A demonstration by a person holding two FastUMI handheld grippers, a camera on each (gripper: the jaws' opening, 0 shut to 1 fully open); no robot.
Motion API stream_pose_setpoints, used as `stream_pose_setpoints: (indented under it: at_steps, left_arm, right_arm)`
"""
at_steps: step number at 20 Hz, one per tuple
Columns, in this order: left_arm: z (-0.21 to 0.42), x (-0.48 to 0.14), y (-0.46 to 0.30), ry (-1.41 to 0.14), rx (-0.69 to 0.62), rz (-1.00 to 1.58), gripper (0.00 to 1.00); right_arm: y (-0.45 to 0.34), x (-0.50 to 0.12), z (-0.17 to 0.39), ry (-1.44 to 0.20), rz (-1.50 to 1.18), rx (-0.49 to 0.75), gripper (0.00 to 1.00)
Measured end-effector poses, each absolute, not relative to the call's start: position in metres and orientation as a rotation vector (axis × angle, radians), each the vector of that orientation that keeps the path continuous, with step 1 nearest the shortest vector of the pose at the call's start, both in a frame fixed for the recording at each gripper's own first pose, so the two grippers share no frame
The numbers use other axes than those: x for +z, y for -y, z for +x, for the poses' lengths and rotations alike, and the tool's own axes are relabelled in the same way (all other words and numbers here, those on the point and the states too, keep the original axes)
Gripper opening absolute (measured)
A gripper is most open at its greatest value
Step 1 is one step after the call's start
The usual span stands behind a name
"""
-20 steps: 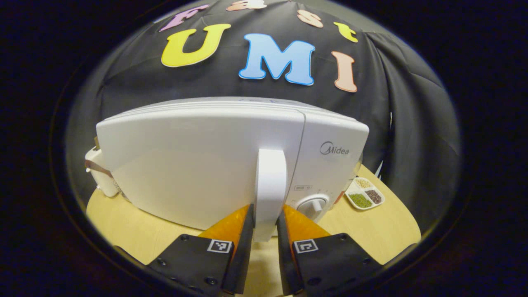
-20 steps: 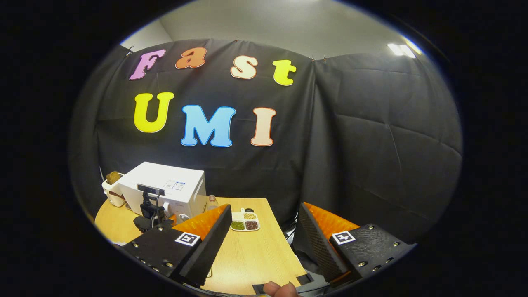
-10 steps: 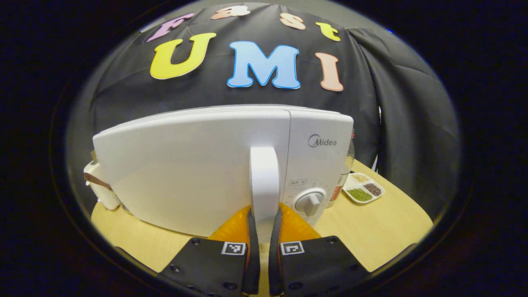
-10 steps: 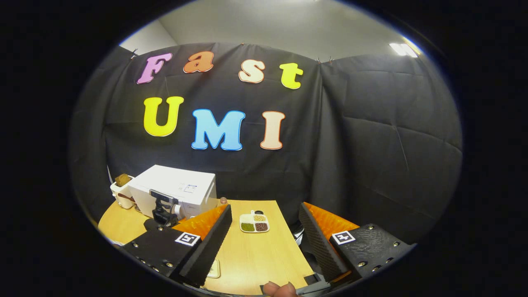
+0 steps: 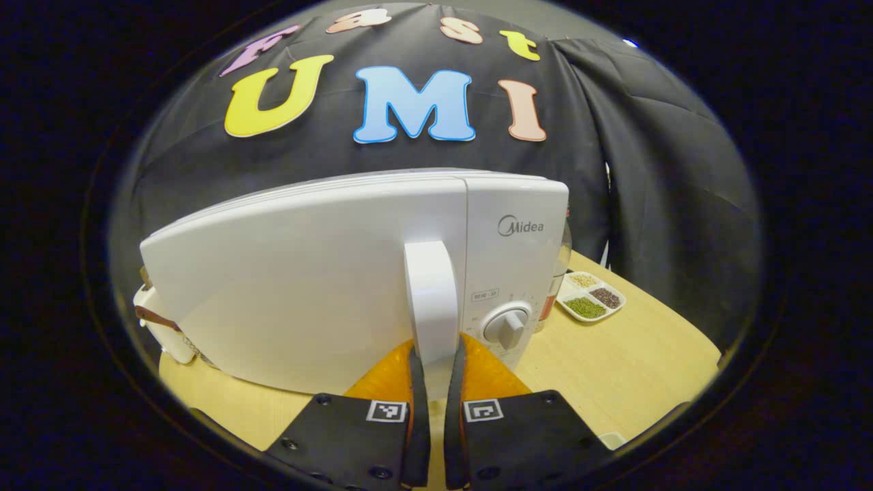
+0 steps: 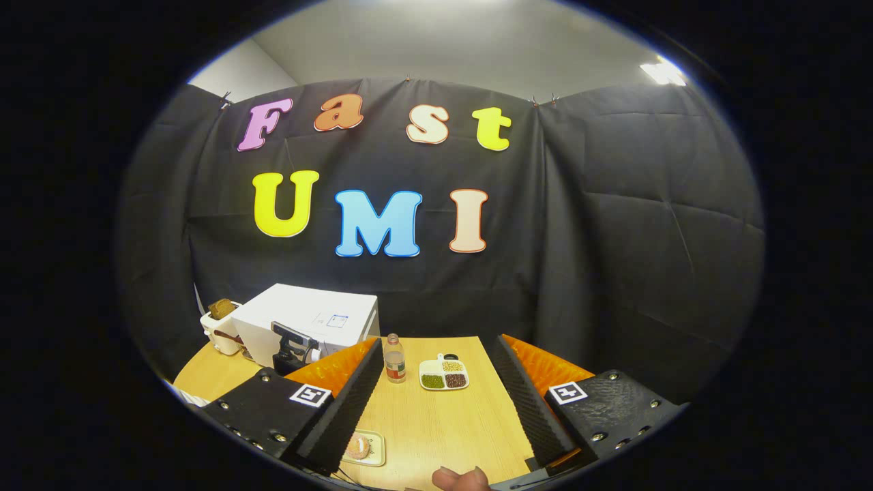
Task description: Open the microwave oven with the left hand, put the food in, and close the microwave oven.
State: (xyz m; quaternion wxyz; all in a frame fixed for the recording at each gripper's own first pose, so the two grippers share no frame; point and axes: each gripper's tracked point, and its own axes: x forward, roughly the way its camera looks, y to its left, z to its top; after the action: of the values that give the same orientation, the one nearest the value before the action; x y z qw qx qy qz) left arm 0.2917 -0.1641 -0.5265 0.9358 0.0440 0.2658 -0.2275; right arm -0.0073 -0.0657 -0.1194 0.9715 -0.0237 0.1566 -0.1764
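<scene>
microwave handle (image 5: 431, 300) | between left claw (image 5: 436, 361) fingers, clamped | right claw (image 6: 436, 389) spread

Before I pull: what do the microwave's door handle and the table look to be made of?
Door handle: seemingly smooth white plastic, with a soft sheen and rounded moulded edges; the left gripper has its jaws shut on it. Table: pale wood or wood-look laminate, matte, with fine straight grain lines; the pictures cannot tell which.

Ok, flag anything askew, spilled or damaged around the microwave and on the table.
Nothing stands out. The microwave sits square on the table with its door shut, the left gripper clamped on the door handle. The bottle stands upright, the divided dish holds its grains, and the right gripper is open.
</scene>
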Motion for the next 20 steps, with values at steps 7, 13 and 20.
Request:
stream_pose_setpoints:
  at_steps: [7,13,20]
  left_arm:
    - [0.215,-0.515,0.116,-0.524,-0.457,0.063,0.16]
    - [0.142,-0.505,0.036,-0.576,-0.392,0.081,0.19]
    - [0.097,-0.505,-0.071,-0.655,-0.202,0.125,0.21]
  right_arm:
    - [0.052,-0.162,0.009,-0.380,-0.001,-0.273,1.00]
    - [0.028,-0.200,0.028,-0.445,0.026,-0.147,1.00]
    - [-0.009,-0.229,0.049,-0.481,0.015,0.065,1.00]
